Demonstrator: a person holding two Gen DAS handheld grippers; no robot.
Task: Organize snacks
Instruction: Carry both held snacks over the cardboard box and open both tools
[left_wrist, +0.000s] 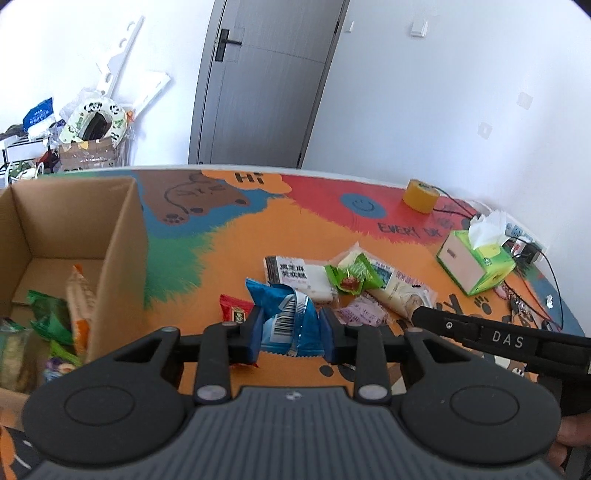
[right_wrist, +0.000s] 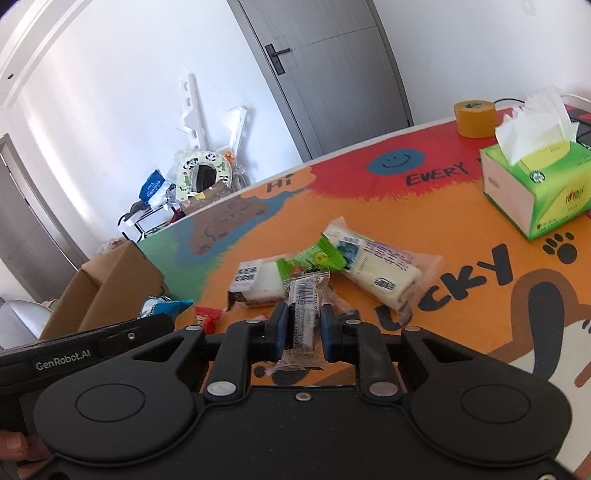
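My left gripper (left_wrist: 291, 328) is shut on a blue snack packet (left_wrist: 286, 317), held just above the table beside the cardboard box (left_wrist: 122, 266). The box holds several snacks, green packets (left_wrist: 48, 317) and an orange-white one (left_wrist: 79, 295). My right gripper (right_wrist: 303, 328) is shut on a clear-wrapped snack bar (right_wrist: 304, 317), a little above the table. On the table lie a small red packet (left_wrist: 234, 310), a white bar (left_wrist: 299, 275), a green packet (left_wrist: 352, 275) and a long white roll (right_wrist: 373, 266). The right gripper's arm (left_wrist: 498, 338) shows in the left view.
A green tissue box (right_wrist: 535, 184) and a yellow tape roll (right_wrist: 474, 118) stand at the table's far right, with cables behind. The table (left_wrist: 369, 236) carries a colourful mat. Clutter and a grey door (left_wrist: 258, 85) lie beyond the far edge.
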